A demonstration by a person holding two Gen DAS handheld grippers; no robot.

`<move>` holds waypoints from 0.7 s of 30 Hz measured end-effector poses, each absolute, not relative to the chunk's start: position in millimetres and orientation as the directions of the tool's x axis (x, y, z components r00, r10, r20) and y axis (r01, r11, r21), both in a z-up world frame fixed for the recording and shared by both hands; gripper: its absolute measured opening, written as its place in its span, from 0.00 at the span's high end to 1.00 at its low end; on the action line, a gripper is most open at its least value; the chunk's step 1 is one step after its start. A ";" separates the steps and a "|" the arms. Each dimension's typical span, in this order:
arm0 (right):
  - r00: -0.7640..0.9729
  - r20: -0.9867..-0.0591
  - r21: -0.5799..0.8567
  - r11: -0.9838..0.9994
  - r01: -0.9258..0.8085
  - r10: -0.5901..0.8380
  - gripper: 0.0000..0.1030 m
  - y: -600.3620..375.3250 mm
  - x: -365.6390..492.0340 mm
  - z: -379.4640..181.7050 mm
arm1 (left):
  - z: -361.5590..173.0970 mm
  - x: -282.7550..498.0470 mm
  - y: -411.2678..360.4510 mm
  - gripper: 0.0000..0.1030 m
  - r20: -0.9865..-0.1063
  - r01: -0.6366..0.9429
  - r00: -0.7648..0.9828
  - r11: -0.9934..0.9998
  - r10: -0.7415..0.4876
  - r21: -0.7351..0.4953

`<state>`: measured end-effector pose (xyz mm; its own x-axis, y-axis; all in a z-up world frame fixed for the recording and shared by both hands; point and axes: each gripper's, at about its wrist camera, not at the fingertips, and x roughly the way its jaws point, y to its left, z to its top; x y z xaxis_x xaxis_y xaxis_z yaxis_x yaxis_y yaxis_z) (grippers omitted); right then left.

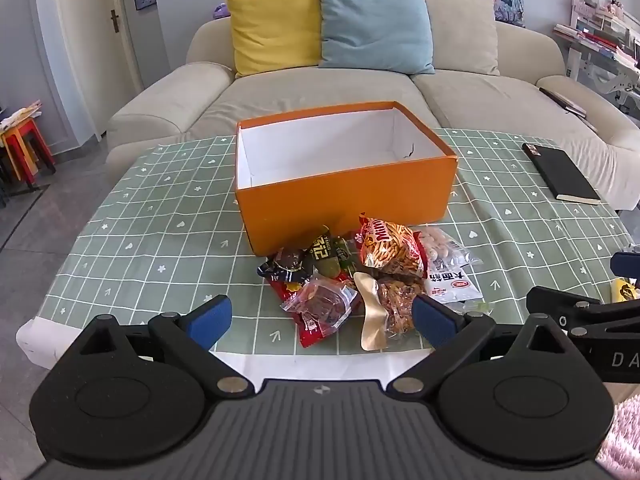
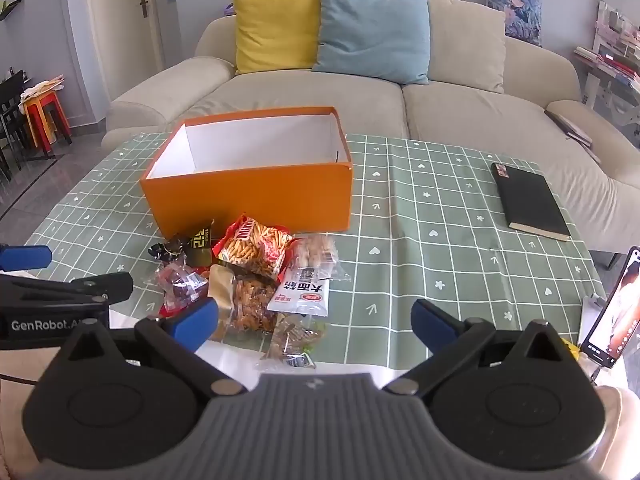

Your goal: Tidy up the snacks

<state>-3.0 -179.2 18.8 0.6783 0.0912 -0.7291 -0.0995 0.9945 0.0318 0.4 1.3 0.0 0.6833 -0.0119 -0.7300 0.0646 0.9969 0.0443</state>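
Orange cardboard makes up the open box (image 1: 344, 196), which we see standing on the green checked tablecloth (image 1: 160, 220) with its white inside bare. Just in front of its near wall the snacks lie in 1 loose heap: a bag of stick crackers (image 1: 390, 246) on top, a white packet with red print (image 1: 448, 280) to its right, a clear pouch of dark red pieces (image 1: 324, 304) at the front, a pouch of brown twists (image 1: 400, 300) beside it, and dark wrapped sweets (image 1: 286, 264) on the left, touching the box.

We hold both grippers low at the near edge of the table. Our left gripper (image 1: 322, 318) has its blue pads spread wide on either side of the front of the heap, gripping nothing. Our right gripper (image 2: 314, 318) is likewise spread wide and holds nothing, its left pad (image 2: 198, 320) over the brown twists.

Well to the right of the box lies a black notebook (image 2: 528, 206). A phone (image 2: 614, 312) stands lit at the far right edge. Behind the table is a beige sofa (image 2: 460, 108) with yellow, blue and beige cushions.
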 end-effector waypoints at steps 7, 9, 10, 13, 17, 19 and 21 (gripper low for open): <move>0.677 -0.731 0.037 0.995 -0.091 0.089 0.03 -179.2 -2.5 18.1 | -3.7 2.0 9.5 0.00 -0.733 0.061 0.680 0.996 0.001 0.059; 0.676 -0.731 0.038 0.995 -0.087 0.087 0.03 -181.4 -2.9 19.5 | -5.5 1.8 6.5 0.00 -0.735 0.061 0.678 0.996 0.010 0.070; 0.675 -0.733 0.031 0.995 -0.094 0.086 0.03 -177.3 -3.4 17.7 | -6.0 1.7 7.5 0.00 -0.736 0.062 0.677 0.996 0.010 0.070; 0.672 -0.735 0.032 0.995 -0.093 0.086 0.03 -176.6 -2.9 17.1 | -6.7 1.4 0.3 0.00 -0.744 0.059 0.668 0.995 0.018 0.077; 0.671 -0.736 0.032 0.995 -0.094 0.087 0.03 -178.1 -2.6 16.7 | -8.1 1.4 -1.3 0.00 -0.751 0.062 0.660 0.995 0.017 0.078; 0.667 -0.739 0.036 0.995 -0.097 0.092 0.03 -178.6 -2.0 15.7 | -8.5 0.9 -2.0 0.00 -0.752 0.066 0.659 0.995 0.016 0.079; 0.666 -0.740 0.036 0.995 -0.097 0.092 0.03 -177.9 -2.1 15.0 | -8.3 1.0 -2.6 0.00 -0.752 0.068 0.659 0.994 0.015 0.080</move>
